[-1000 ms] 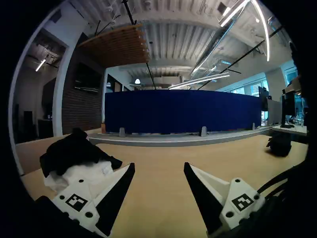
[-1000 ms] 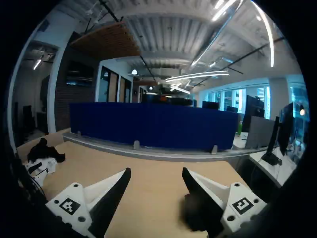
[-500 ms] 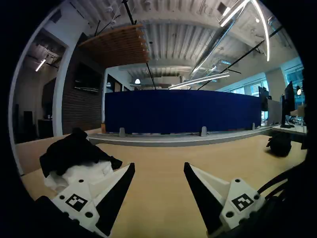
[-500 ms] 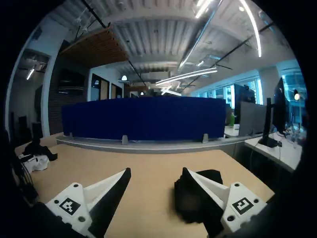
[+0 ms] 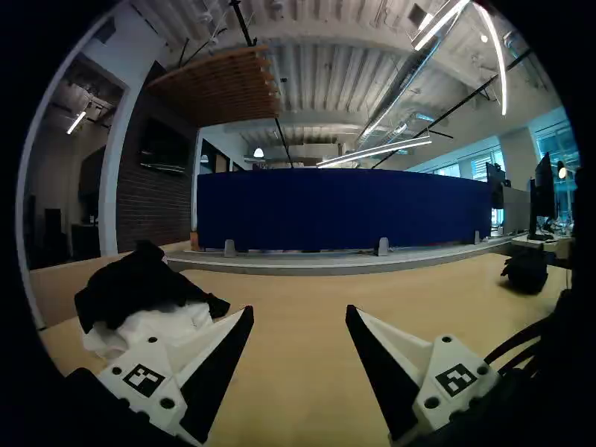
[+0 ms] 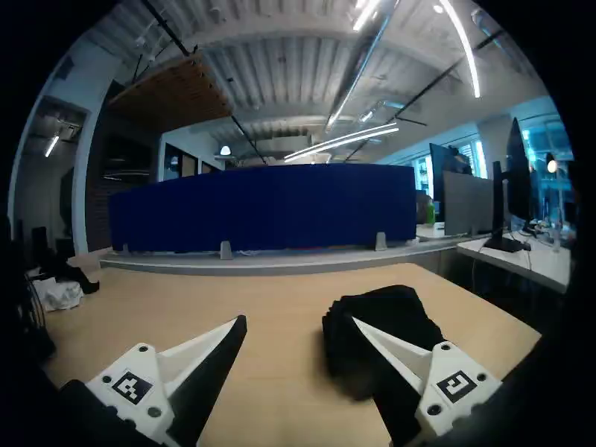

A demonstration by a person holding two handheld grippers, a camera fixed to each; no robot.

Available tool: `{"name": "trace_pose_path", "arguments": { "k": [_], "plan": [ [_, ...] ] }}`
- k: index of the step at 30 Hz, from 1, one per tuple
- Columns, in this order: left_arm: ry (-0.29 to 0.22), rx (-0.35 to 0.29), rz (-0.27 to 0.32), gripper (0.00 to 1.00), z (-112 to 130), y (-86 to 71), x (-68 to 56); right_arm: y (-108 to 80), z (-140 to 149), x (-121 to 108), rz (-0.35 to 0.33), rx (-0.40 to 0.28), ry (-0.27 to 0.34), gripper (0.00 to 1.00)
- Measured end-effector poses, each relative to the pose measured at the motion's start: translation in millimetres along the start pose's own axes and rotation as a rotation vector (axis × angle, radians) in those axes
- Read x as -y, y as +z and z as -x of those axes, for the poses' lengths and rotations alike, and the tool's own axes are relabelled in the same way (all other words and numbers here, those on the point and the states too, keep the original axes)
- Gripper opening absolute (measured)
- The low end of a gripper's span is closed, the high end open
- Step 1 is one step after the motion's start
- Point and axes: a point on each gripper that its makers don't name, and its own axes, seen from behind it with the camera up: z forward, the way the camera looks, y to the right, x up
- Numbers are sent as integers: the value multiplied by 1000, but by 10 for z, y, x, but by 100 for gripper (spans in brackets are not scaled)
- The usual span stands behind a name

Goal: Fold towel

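The left claw (image 5: 299, 308) and right claw (image 6: 296, 320) are released. The right claw may snag the folded black towel (image 6: 380, 302) beside it.

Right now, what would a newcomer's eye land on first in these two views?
The long blue partition along the far edge of the wooden table dominates both views. In the right gripper view a dark folded stack of cloth lies by one finger of the open right tongs. In the left gripper view a black-and-white cloth heap sits beside the open left tongs.
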Motion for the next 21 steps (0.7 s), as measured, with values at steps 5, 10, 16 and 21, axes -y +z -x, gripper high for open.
{"name": "trace_pose_path", "arguments": {
  "k": [5,10,16,21],
  "plan": [
    [0,0,0,92,1,-2,3,20,11,129,-15,-28,-35,100],
    [0,0,0,92,-1,0,3,27,34,229,-33,-42,-48,100],
    [0,0,0,92,-1,-1,4,25,67,226,-18,-44,-46,100],
    [0,0,0,92,-3,-2,-2,29,91,191,3,-37,-22,100]
  ]
}}
